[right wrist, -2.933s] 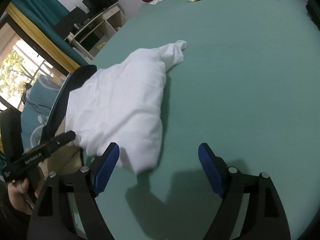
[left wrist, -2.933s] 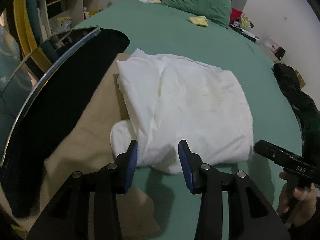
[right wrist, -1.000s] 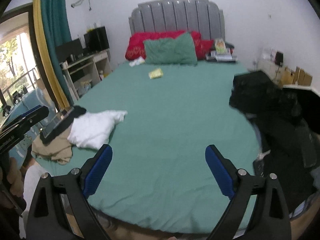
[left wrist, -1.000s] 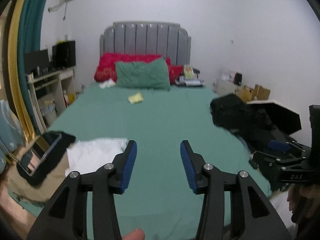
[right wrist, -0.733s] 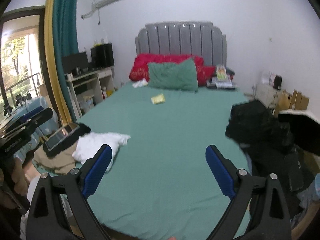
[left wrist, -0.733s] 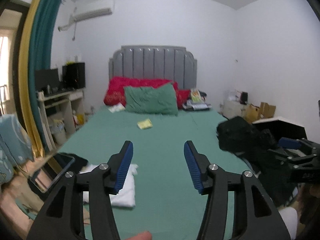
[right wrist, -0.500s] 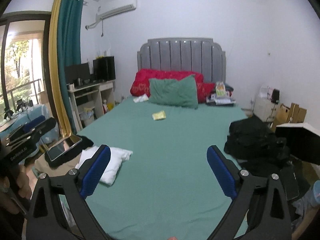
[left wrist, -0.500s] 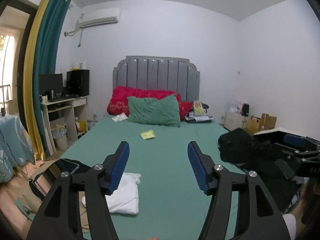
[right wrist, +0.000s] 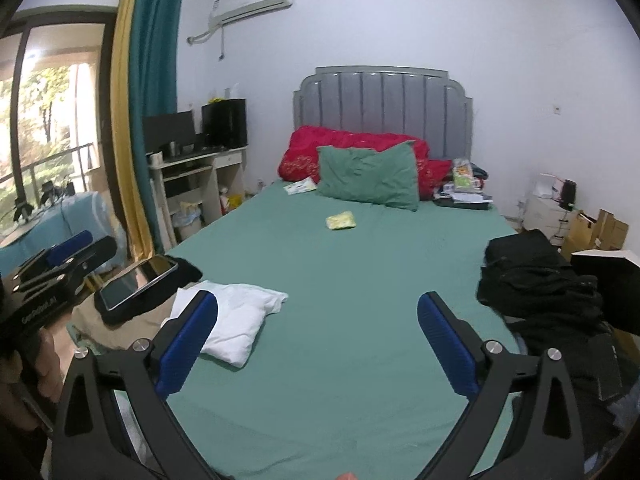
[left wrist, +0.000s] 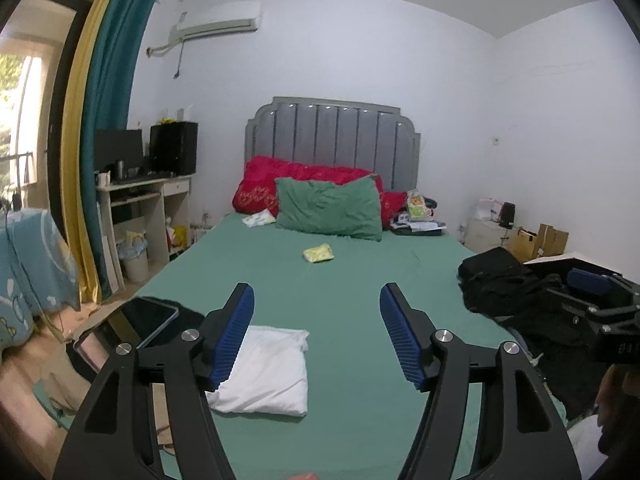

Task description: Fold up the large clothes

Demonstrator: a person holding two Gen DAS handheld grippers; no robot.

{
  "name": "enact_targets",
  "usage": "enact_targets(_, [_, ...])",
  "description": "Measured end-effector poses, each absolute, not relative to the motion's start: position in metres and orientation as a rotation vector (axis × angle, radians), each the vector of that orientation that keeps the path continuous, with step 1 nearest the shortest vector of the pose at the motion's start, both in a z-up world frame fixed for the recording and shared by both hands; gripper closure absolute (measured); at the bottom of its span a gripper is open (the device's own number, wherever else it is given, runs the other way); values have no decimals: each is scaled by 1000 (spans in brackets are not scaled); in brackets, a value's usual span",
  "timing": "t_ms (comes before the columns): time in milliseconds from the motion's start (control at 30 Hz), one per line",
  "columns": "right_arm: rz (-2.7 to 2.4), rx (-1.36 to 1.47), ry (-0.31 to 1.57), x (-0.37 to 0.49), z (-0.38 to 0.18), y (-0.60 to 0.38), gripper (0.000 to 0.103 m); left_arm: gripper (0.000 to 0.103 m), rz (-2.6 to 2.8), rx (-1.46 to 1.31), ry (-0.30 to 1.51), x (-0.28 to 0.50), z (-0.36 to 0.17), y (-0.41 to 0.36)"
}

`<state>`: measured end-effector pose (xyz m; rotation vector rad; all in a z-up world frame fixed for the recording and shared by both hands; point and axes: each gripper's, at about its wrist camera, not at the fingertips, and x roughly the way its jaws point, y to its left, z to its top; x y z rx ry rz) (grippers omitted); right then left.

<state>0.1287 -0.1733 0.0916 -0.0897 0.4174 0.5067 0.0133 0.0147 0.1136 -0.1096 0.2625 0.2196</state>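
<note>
A folded white garment [left wrist: 272, 372] lies at the near left of the green bed [left wrist: 352, 280]; the right wrist view shows the same white garment [right wrist: 236, 320]. A heap of black clothes [left wrist: 504, 284] sits at the bed's right edge, and this black heap [right wrist: 532, 276] also appears in the right wrist view. My left gripper [left wrist: 316, 292] hangs above the bed's near end, its jaws opening with nothing between them. My right gripper [right wrist: 318, 300] stands wide open and empty, also back from the garment.
A tablet [right wrist: 138, 282] rests on a black cloth over a tan garment [right wrist: 132, 324] left of the white one. A green pillow [left wrist: 328, 208], a red cushion and a yellow packet [left wrist: 318, 253] lie toward the headboard. A desk [left wrist: 140, 208] stands at the left, boxes at the right.
Both grippers have drawn back and up from the white garment, which now looks small and far. The left jaws have widened. The views have tilted up to show the whole room.
</note>
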Motion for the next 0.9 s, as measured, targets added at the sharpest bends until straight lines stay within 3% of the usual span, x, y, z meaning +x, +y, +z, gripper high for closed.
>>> enact_targets(900, [510, -78, 496, 156, 55, -155, 4, 34, 237, -156, 356, 37, 78, 44])
